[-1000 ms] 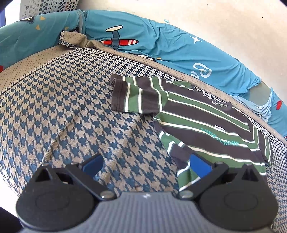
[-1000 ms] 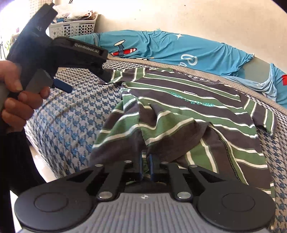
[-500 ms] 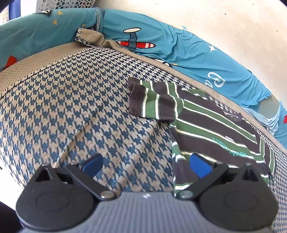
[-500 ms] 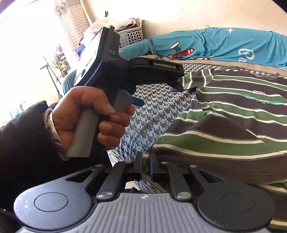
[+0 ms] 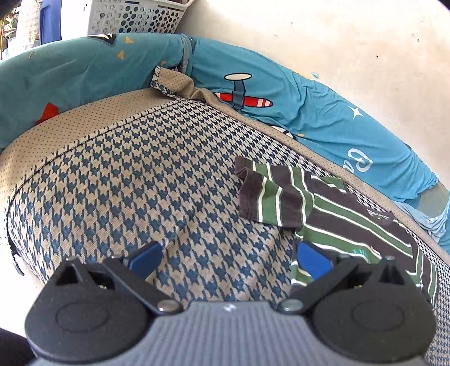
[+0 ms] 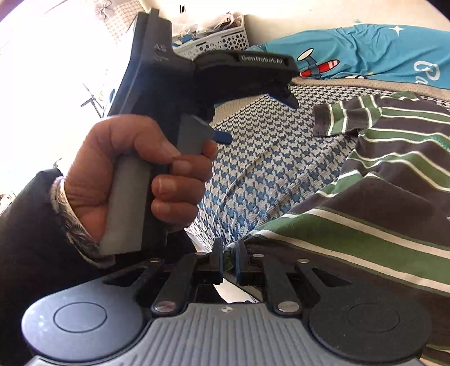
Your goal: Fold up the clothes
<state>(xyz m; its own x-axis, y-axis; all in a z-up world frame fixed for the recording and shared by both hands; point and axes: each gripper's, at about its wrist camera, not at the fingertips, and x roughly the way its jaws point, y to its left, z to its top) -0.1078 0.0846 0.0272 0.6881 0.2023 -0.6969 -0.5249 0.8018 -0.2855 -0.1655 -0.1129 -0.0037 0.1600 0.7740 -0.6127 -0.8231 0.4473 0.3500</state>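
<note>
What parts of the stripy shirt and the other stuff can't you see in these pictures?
- Striped shirt: in the left wrist view its lower part is hidden behind the left gripper.
- Same shirt, right wrist view: its right side is cut off by the picture's edge.
- Laundry basket: top cut off in the left view; contents too small in the right view.

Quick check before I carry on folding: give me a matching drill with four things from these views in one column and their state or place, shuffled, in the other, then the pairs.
Things:
1. left tongs
2. right tongs
3. striped shirt
4. white basket

State or place:
A. beyond the teal bedding, by the wall
B. shut on a fold of fabric
C. open, nothing between the pads
D. lying on the houndstooth cover

Pairs: 1-C, 2-B, 3-D, 4-A
</note>
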